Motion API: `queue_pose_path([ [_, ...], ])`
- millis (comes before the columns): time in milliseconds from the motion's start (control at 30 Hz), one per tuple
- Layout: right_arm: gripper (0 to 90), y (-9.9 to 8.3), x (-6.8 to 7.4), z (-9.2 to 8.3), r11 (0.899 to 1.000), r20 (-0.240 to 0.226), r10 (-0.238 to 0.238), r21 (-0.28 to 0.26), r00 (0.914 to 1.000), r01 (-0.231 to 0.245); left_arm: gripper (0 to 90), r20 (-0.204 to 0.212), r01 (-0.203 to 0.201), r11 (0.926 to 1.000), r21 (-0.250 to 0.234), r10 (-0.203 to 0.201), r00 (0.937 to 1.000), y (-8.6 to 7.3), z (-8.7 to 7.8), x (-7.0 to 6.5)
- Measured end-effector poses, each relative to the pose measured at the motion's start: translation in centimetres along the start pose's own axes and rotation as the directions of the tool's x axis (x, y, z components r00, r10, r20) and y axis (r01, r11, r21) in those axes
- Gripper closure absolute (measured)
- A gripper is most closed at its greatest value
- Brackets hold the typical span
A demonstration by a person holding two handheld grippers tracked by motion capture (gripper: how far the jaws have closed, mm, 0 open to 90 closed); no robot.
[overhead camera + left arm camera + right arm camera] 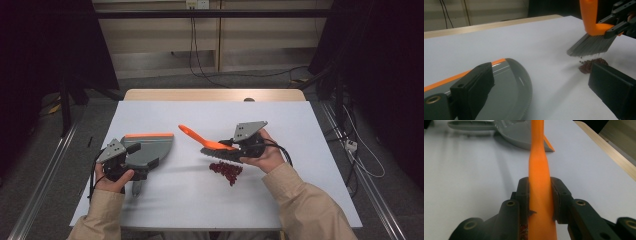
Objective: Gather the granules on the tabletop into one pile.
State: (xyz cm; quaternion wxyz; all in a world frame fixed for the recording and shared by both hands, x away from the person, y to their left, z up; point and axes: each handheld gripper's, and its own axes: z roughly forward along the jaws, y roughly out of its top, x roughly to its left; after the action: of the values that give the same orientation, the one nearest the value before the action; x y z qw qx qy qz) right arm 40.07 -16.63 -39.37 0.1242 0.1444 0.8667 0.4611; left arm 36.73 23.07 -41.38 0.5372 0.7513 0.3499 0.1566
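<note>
A grey dustpan (152, 149) with an orange lip lies at the table's left, its handle pointing toward the near edge. My left gripper (134, 150) hovers over its rear, open. In the left gripper view the pan (509, 82) sits under the left jaw, and the jaws stand wide apart. My right gripper (231, 143) is shut on the orange handle of a brush (200, 139). Its dark bristles (589, 45) hang just above a small pile of red-brown grains (226, 171), also in the left gripper view (590, 65). The right gripper (540, 182) clamps the handle (539, 162), which points toward the dustpan (519, 135).
The white table top (210, 200) ends in a wooden strip (215, 94) at the far edge. Cables lie on the floor beyond and to the right (360, 150). The person's sleeves (305, 205) come in from the bottom.
</note>
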Motion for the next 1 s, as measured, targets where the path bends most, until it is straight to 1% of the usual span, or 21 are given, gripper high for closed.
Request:
queue_pose_path([
  [100,71.7,0.3,0.2,-0.3,0.998,-0.037,0.066,-0.019,0.9971,-0.067,5.9,-0.001,0.002,1.0000,0.002,-0.002,1.0000,0.0,0.1,-0.1],
  [167,71.7,0.3,0.4,-0.3,0.997,-0.064,0.078,-0.011,0.9948,-0.079,5.9,-0.001,0.002,1.0000,0.003,-0.002,1.0000,0.0,0.1,-0.1],
  [200,71.7,0.3,0.5,-0.3,0.995,-0.075,0.100,-0.004,0.9921,-0.101,5.9,-0.001,0.000,1.0000,0.002,0.000,1.0000,0.0,0.1,-0.1],
  [267,71.7,0.3,0.7,-0.2,0.993,-0.099,0.115,0.006,0.9884,-0.115,5.9,0.000,0.002,1.0000,0.002,-0.002,1.0000,0.0,0.1,-0.1],
  [300,71.7,0.3,0.7,-0.2,0.991,-0.105,0.131,0.006,0.9858,-0.131,5.9,0.001,0.002,1.0000,0.000,-0.002,1.0000,0.0,0.1,0.0],
  [333,71.7,0.4,0.8,-0.2,0.988,-0.118,0.153,0.006,0.9811,-0.154,5.9,0.001,0.002,1.0000,0.000,-0.002,1.0000,0.0,0.0,0.0],
  [367,71.7,0.4,0.8,-0.2,0.986,-0.139,0.164,0.006,0.9766,-0.165,5.9,0.001,0.002,1.0000,0.001,-0.002,1.0000,0.0,0.0,0.0],
  [433,71.7,0.3,0.9,-0.2,0.981,-0.160,0.191,0.010,0.9685,-0.192,5.9,0.001,0.002,1.0000,0.002,-0.002,1.0000,0.0,0.0,0.0],
  [567,71.7,0.2,1.4,0.1,0.978,-0.197,0.207,0.031,0.9584,-0.205,5.9,0.001,0.000,1.0000,0.005,0.000,1.0000,0.0,0.1,0.0],
  [633,71.7,0.1,1.7,0.2,0.980,-0.202,0.197,0.042,0.9594,-0.193,5.9,0.002,0.001,1.0000,0.006,-0.001,1.0000,0.0,0.1,0.0],
  [667,71.7,0.0,1.8,0.3,0.982,-0.200,0.188,0.044,0.9615,-0.183,6.0,0.002,0.001,1.0000,0.006,-0.001,1.0000,0.0,0.1,0.0],
  [767,71.7,-0.2,1.9,0.3,0.981,-0.202,0.194,0.043,0.9600,-0.189,6.0,0.001,0.001,1.0000,0.005,-0.001,1.0000,0.0,0.1,0.0],
  [900,71.7,-0.3,2.0,0.4,0.984,-0.198,0.178,0.044,0.9639,-0.173,5.9,0.001,0.002,1.0000,0.005,-0.002,1.0000,0.0,0.1,0.0],
  [1000,71.7,-0.3,2.3,0.4,0.985,-0.202,0.174,0.041,0.9639,-0.169,5.9,0.000,0.001,1.0000,0.005,-0.001,1.0000,0.0,0.1,0.0],
])
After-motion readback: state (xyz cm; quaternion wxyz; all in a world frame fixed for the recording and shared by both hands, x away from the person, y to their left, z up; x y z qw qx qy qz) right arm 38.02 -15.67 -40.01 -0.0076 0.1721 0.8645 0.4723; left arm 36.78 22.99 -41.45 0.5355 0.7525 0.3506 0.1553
